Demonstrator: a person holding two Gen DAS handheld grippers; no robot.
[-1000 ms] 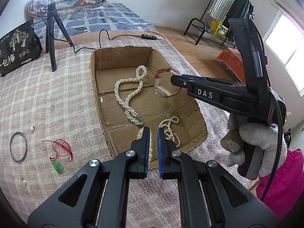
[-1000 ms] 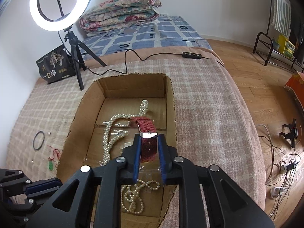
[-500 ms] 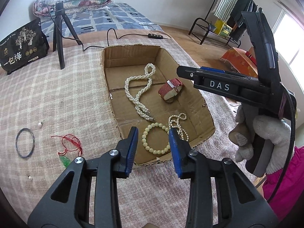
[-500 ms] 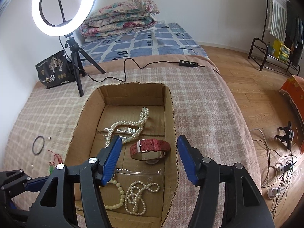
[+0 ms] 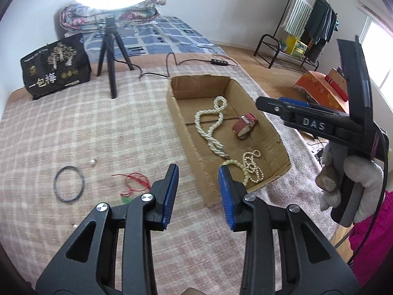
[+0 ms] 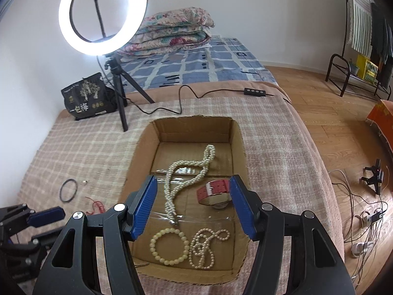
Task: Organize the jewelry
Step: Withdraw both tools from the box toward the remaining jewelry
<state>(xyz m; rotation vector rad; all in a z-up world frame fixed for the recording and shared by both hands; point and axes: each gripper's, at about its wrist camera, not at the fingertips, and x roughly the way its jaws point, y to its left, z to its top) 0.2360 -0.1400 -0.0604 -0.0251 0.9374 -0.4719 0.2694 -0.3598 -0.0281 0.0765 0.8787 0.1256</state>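
Checked pink fabric covers the bed (image 6: pixel 282 142) on which a cardboard box (image 6: pixel 237 152) is set, just ahead of and below the right gripper (image 6: pixel 194 206). Inside it, a long pearl necklace (image 6: pixel 189 169) is laid beyond the spread fingers, a red watch (image 6: pixel 213 190) is seen beside the right finger, and a bead bracelet (image 6: pixel 169 247) and small pearl strand (image 6: pixel 206 248) are found nearest. The left gripper (image 5: pixel 197 196) is held over the box's near corner, spread with nothing between its pads; both have just been opening. To its left, a black ring (image 5: pixel 69 184), red cord (image 5: pixel 135 180) and loose pearl (image 5: pixel 92 162) are scattered.
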